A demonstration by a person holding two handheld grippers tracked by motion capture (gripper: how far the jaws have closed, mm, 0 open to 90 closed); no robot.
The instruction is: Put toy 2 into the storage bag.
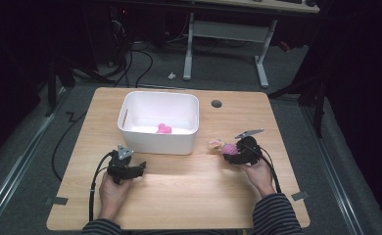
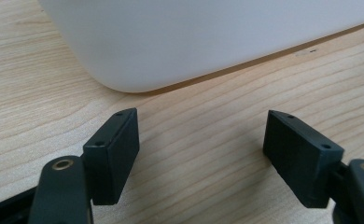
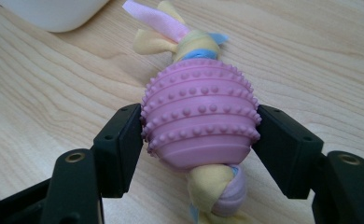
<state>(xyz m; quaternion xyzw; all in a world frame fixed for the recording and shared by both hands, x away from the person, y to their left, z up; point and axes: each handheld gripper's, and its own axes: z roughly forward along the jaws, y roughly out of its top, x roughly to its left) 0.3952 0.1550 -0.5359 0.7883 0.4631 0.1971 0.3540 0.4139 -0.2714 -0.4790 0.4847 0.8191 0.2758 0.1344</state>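
A pink studded rubber ball toy [image 3: 199, 124] threaded on a yellow, blue and pink cloth rope lies on the wooden table [image 1: 189, 186], right of the white bin [image 1: 130, 134]. My right gripper [image 3: 199, 133] is shut on the ball, both pads pressing its sides; from above the toy [image 1: 226, 147] pokes out left of that gripper [image 1: 234, 155]. My left gripper [image 1: 137, 169] rests low on the table in front of the bin, jaws open with bare wood between them [image 2: 201, 149]. A second pink toy [image 1: 163, 129] sits inside the bin.
The white bin's rounded front wall [image 2: 208, 42] stands close ahead of my left gripper. A round cable hole [image 1: 216, 104] is at the table's far right. Black cables trail from both grippers toward the near edge.
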